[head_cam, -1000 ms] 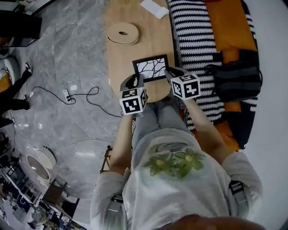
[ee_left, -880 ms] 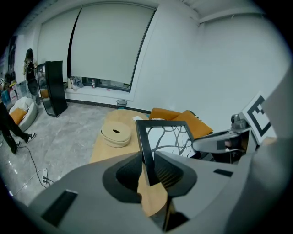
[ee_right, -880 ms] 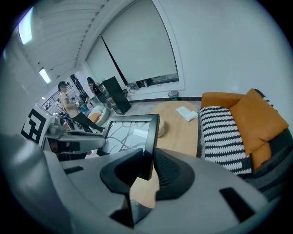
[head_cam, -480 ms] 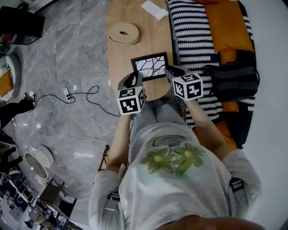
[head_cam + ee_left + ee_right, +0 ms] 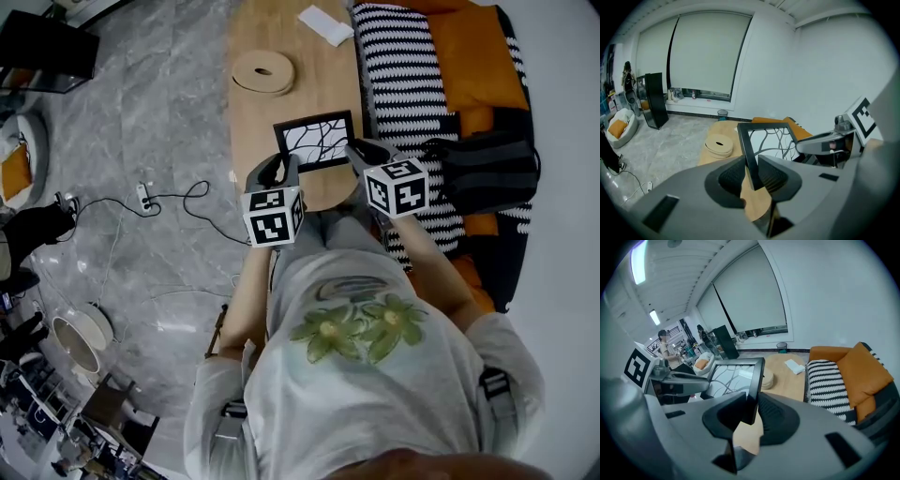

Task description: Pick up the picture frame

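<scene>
Left gripper (image 5: 752,172): my jaws are clamped on the left edge of the picture frame (image 5: 768,140). Right gripper (image 5: 751,409): my jaws are clamped on its right edge. The frame is upright over the near end of the wooden table (image 5: 251,122), apparently clear of it. To lift well: raise both sides evenly, no twist, same squeeze, staying short of the round disc (image 5: 263,71) farther along the table.

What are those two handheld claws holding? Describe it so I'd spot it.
Find the oval wooden table beside the black-and-white striped cushion. Above its near end, the left gripper and right gripper clamp a black rectangular picture frame. Only it shows dark branching lines on white.
</scene>
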Motion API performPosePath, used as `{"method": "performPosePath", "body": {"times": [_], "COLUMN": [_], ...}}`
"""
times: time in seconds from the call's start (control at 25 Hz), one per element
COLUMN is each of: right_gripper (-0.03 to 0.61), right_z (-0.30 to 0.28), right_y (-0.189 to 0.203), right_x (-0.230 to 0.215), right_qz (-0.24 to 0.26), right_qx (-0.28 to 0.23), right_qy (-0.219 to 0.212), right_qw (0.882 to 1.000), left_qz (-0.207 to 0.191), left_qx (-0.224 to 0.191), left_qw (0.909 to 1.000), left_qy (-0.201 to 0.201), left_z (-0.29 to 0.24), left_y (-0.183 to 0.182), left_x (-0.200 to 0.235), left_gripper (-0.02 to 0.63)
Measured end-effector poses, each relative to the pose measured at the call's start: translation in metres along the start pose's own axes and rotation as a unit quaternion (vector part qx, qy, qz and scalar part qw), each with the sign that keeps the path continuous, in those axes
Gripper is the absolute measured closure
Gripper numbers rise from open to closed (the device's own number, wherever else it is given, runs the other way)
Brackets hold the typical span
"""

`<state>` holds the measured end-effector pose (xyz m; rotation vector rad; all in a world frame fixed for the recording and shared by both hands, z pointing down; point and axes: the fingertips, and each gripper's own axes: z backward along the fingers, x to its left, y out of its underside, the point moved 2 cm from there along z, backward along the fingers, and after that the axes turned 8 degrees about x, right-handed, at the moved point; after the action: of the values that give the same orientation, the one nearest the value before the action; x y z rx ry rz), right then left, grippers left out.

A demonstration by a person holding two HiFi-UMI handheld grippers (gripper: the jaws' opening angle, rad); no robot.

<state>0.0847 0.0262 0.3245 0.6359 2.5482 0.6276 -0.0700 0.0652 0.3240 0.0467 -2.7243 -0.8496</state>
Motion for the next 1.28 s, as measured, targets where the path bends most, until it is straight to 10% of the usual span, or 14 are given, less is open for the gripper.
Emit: {"method": "performPosePath", "body": {"times": [1.28], "right_gripper": [0.492], "right_z": [0.044], "right_y": [-0.028], "right_x": [0.011], "right_qz": [0.034], "right_qx": [-0.050], "right_qy": [-0.008], "right_qw": [0.998], "left_qz": [-0.027], "left_qx": [-0.031], "left_qw": [0.9991], "left_qy": [0.005], "left_z": [0.039], "left_y": [-0.029], "left_x": [-0.018], "left_gripper": [0.512]}}
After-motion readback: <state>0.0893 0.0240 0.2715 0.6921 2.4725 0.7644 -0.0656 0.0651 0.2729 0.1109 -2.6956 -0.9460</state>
